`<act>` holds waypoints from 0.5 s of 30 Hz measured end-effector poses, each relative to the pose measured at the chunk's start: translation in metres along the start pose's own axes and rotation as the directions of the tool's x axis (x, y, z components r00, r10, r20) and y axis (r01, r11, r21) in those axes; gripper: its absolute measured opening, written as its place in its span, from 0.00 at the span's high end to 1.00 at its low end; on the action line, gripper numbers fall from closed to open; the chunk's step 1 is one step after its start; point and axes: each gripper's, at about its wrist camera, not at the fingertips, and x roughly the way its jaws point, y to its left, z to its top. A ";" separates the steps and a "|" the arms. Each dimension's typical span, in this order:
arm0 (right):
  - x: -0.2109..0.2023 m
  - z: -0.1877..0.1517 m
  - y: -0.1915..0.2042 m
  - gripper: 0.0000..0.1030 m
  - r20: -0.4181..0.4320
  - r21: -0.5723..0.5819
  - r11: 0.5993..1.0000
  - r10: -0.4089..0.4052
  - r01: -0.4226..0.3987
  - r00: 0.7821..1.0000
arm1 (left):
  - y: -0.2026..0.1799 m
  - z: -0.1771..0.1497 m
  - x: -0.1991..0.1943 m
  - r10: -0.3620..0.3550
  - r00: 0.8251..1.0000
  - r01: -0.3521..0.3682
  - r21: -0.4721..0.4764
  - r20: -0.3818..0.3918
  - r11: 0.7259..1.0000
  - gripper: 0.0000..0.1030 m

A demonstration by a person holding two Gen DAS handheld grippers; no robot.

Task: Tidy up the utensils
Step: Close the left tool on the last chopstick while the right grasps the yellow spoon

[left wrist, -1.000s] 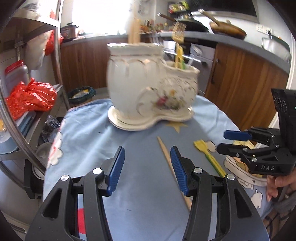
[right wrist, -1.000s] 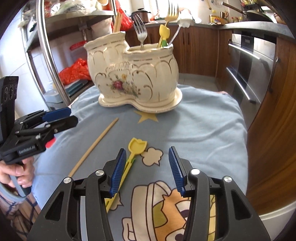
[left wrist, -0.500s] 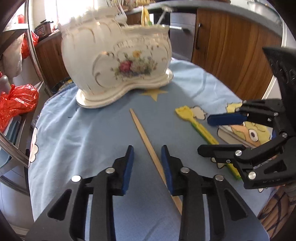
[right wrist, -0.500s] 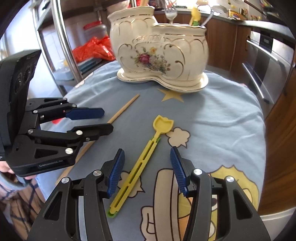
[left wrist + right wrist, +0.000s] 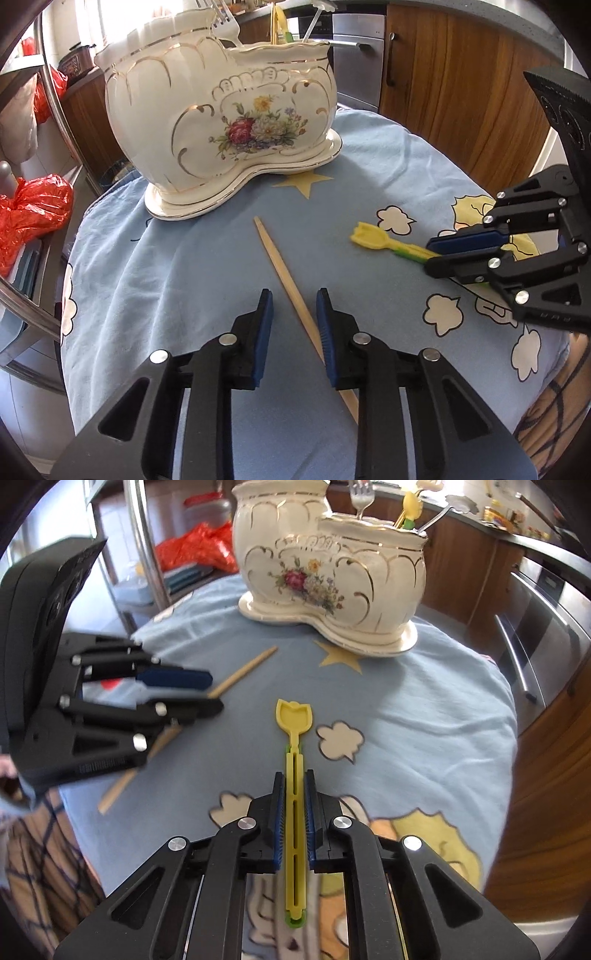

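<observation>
A wooden chopstick [image 5: 275, 254] lies on the blue cartoon tablecloth [image 5: 147, 277]. My left gripper [image 5: 294, 299] straddles it with its jaws closing; the stick runs close along the right pad and a gap shows on the left. A yellow spoon with a green end [image 5: 294, 716] lies beside it. My right gripper [image 5: 294, 775] is closing on the spoon's handle, and both pads touch it. Behind stands a white flowered ceramic holder [image 5: 221, 122] with forks and spoons in it. Each view shows the other gripper: the right gripper [image 5: 430, 254], the left gripper [image 5: 216, 692] over the chopstick [image 5: 247, 668].
A metal rack with a red plastic bag [image 5: 33, 206] stands at the table's left. Wooden cabinets [image 5: 461, 92] and a steel oven front [image 5: 546, 627] lie behind and to the right. A person's checked clothing [image 5: 37, 849] is at the near table edge.
Both grippers have come down closer to the cloth. The left jaws have narrowed around the chopstick. The right jaws have gone from wide apart to closed on the yellow spoon's handle.
</observation>
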 end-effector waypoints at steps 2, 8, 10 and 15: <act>-0.001 0.001 -0.006 0.90 -0.033 -0.001 1.000 0.002 -0.002 0.999 | 0.004 0.004 0.001 -0.011 1.000 0.011 -0.006 -0.021 1.000 0.84; 0.002 0.006 -0.021 0.90 -0.120 0.026 0.998 0.053 -0.050 0.991 | 0.019 0.015 0.005 -0.067 0.991 0.063 -0.031 -0.117 0.998 0.93; 0.004 0.010 -0.026 0.90 -0.149 0.044 0.996 0.078 -0.072 0.986 | 0.024 0.020 0.006 -0.096 0.983 0.091 -0.039 -0.158 0.995 0.93; 0.009 0.021 -0.024 0.89 -0.237 0.019 0.998 0.066 -0.064 0.969 | 0.026 0.032 0.012 -0.111 0.959 0.114 -0.004 -0.261 0.993 0.92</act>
